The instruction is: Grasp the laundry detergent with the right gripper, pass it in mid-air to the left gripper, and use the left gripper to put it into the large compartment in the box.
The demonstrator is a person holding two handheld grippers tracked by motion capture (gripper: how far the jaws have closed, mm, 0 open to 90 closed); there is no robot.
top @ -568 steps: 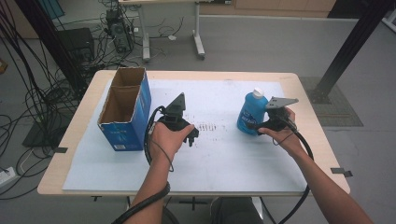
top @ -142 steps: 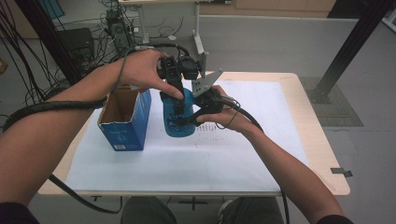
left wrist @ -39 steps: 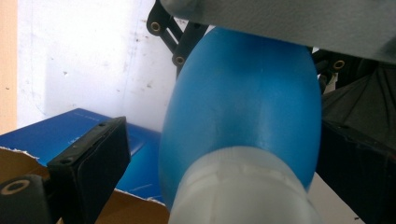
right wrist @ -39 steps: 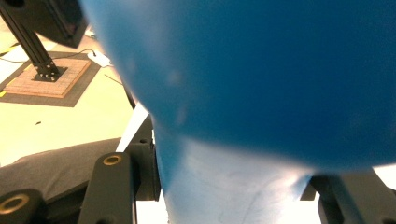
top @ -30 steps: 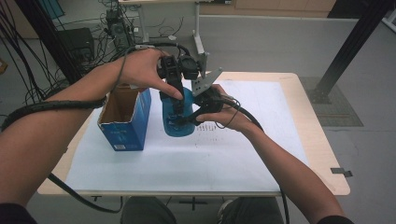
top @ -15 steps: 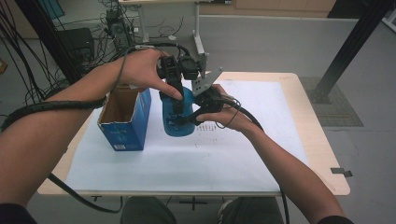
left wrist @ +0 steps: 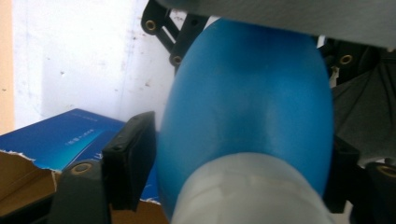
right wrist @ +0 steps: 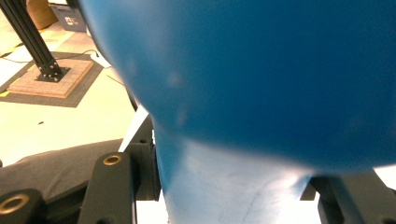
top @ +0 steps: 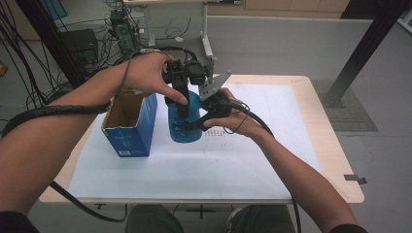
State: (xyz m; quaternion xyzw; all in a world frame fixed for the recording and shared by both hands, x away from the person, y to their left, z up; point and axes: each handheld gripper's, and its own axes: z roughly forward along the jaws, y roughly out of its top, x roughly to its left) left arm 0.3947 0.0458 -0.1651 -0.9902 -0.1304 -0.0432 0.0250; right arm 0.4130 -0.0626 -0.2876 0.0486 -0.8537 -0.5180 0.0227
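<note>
Basically, both hands meet over the middle of the table [top: 291,160], each with a gripper on the blue bottle [top: 187,121]. The bottle stands on the white sheet [top: 194,167], just beside the open blue carton [top: 127,127]. The left forearm comes in from the lower left, raised well above the table, with the hand arched over the top. The left gripper [top: 183,112] points down onto the bottle from above. In the left gripper view its black jaws sit either side of the bottle's pale neck and blue shoulder [left wrist: 247,121]; they have just been closing on it, the left pad tight against the bottle's side. The right forearm runs in from the lower right, lower and flatter, wrist slightly bent. The right gripper [top: 194,125] reaches the bottle from the side. In the right gripper view its jaws are clamped on the bottle's narrower part [right wrist: 224,186], the blue body bulging above them. Cables trail from both grippers.
</note>
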